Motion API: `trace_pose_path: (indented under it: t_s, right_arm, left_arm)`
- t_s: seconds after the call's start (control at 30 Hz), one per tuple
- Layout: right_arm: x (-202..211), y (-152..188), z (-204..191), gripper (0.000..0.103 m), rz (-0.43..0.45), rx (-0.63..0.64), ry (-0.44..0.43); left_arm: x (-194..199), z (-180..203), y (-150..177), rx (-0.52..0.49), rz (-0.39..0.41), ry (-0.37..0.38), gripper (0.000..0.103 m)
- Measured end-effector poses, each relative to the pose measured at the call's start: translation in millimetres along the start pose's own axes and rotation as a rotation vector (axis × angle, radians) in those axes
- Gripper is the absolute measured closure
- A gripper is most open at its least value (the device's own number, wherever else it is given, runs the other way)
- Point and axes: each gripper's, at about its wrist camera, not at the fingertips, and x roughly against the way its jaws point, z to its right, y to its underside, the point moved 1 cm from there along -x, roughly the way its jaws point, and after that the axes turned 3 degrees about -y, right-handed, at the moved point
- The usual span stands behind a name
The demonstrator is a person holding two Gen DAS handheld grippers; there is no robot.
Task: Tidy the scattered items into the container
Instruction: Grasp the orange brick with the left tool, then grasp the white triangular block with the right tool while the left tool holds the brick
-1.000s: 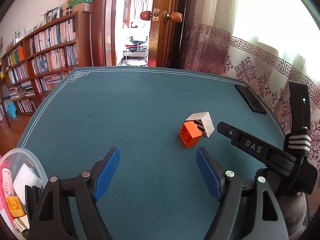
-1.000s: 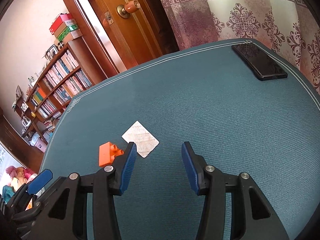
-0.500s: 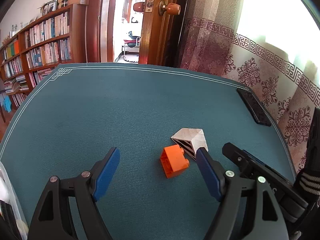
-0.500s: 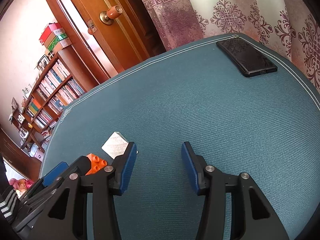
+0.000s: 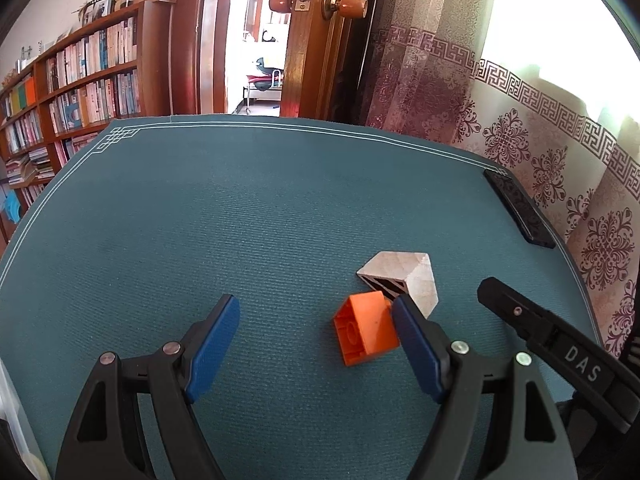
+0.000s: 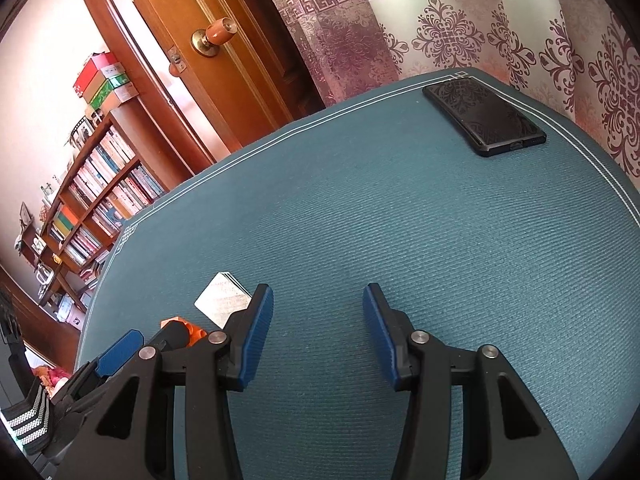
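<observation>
1. Orange brick (image 5: 366, 334) lies on the teal table mat (image 5: 260, 220), touching a pale block (image 5: 404, 276).
2. Left gripper (image 5: 316, 344) and right gripper (image 6: 318, 336) gape wide, empty.
3. Black phone (image 6: 484, 118) sits near patterned curtains (image 6: 460, 32); bookshelves (image 5: 76, 88) flank a wooden door (image 6: 224, 40).

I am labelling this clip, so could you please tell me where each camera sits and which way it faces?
Left wrist: on the left claw, looking along its open fingers across the teal table at the orange brick and pale block; the right claw's finger intrudes at right.
Right wrist: on the right claw, open, facing the black phone and curtain; a striped sleeve shows.
Shared: brick, block, phone, door.
</observation>
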Motion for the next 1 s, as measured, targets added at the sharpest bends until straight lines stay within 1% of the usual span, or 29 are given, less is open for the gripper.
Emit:
trace_pose_path:
  t_s: [0.1,0.23,0.4,0.57,0.67,0.73,0.77,0.8,0.87,1.0]
  right_arm:
    - [0.5,0.4,-0.1,0.052,0.003,0.003,0.003]
    - [0.4,0.3,1.0,0.052,0.004,0.0,0.002]
    - [-0.2,0.0,1.2,0.052,0.005,0.002,0.004]
    - [-0.9,0.8,-1.8,0.052,0.002,0.014,0.001]
    - [-1.4,1.9,-5.1,0.052,0.0,0.028,-0.005]
    - [-1.7,2.9,-7.4,0.053,-0.002,0.04,-0.013]
    - [-1.7,3.1,-8.3,0.053,-0.002,0.046,-0.016]
    - [-1.7,3.5,-9.1,0.053,-0.002,0.049,-0.019]
    - [-2.1,3.9,-9.8,0.053,-0.003,0.052,-0.022]
    - [-2.7,5.5,-14.5,0.053,-0.003,0.078,-0.029]
  left_arm:
    - [0.0,6.0,1.1,-0.036,0.005,0.002,0.021]
    - [-6.8,10.1,6.3,-0.058,-0.029,0.023,0.021]
    - [-12.4,0.9,6.1,-0.006,-0.054,0.048,0.022]
    - [-13.2,1.2,6.5,-0.011,-0.052,0.042,0.029]
    - [-13.2,-2.0,6.3,-0.001,-0.05,0.046,0.039]
    - [-13.3,-4.5,5.8,-0.002,-0.049,0.033,0.055]
    - [-13.1,-6.5,5.5,-0.003,-0.05,0.023,0.06]
    - [-12.9,-9.2,4.9,0.0,-0.051,0.018,0.067]
    - [-12.6,-15.4,4.0,0.019,-0.053,0.027,0.067]
    - [-10.3,-26.5,0.8,0.027,-0.034,-0.031,0.067]
